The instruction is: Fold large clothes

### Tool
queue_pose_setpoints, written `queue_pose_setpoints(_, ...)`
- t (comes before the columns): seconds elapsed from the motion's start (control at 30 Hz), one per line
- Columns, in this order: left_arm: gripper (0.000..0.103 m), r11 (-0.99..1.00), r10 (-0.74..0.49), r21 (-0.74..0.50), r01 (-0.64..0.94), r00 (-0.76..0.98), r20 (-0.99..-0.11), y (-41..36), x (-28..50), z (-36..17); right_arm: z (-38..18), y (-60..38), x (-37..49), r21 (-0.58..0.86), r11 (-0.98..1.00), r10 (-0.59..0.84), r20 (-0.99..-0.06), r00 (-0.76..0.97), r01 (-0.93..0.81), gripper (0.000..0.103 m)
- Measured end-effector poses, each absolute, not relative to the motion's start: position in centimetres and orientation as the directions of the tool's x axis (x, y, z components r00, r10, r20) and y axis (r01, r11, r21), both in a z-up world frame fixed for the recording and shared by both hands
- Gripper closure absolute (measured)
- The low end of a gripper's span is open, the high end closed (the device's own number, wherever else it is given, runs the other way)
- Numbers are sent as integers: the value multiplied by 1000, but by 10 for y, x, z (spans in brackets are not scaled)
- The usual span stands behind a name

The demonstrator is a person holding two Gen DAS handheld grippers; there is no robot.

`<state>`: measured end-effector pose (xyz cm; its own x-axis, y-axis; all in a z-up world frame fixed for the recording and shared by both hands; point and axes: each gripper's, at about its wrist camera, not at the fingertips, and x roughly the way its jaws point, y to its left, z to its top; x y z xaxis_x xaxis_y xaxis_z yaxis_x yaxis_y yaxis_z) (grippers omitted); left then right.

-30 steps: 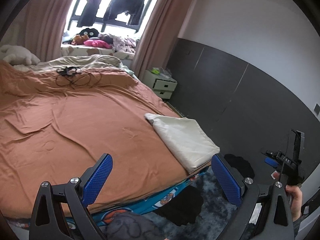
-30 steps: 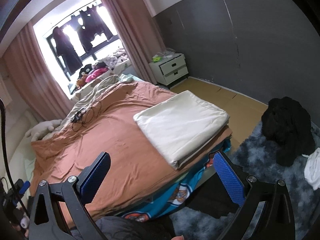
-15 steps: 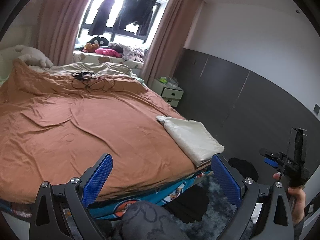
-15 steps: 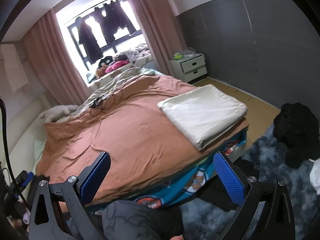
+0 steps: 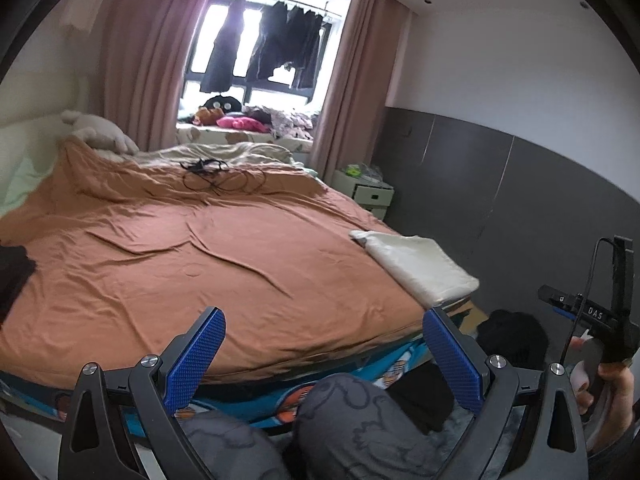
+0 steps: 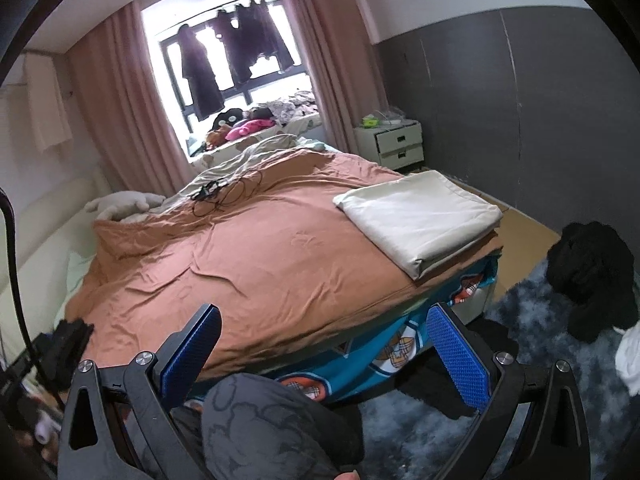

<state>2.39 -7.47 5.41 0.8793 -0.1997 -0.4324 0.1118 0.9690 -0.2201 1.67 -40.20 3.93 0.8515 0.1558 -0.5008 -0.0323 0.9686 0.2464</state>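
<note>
the left claw [image 5: 324, 354] is spread wide with nothing between its blue pads, held off the near edge of the bed [image 5: 248, 264]. the right claw [image 6: 324, 354] is spread just as wide and also empty, off the same edge. the folded cream cloth [image 6: 420, 220] lies flat at the near right corner of the bed, on top of the orange-brown cover [image 6: 248, 256], well apart from both claws. a tangle of black cables [image 6: 224, 194] sits near the far end of the cover, and a pale plush toy [image 6: 120, 204] lies by the headboard. between the claws and the bed, the person's knees in grey patterned trousers [image 6: 256, 424] fill the low foreground. on the blue-grey rug [image 6: 516, 320] to the right sits a heap of black clothing [image 6: 588, 276], with something white [image 6: 628, 354] beside it. a white nightstand [image 6: 394, 142] stands against the dark wall panel, and dark garments [image 6: 236, 40] hang in the window. in the left wrist view a hand [image 5: 612, 396] grips the other device's handle.
</note>
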Motion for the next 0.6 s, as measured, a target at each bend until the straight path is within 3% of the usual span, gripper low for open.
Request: queue_pose_setpoints(0.6, 4, 990, -41, -141, -19, 910, -413, -85, -41, 10, -17, -354, -30, 172, 974, 212, -485, 849, -145, 0)
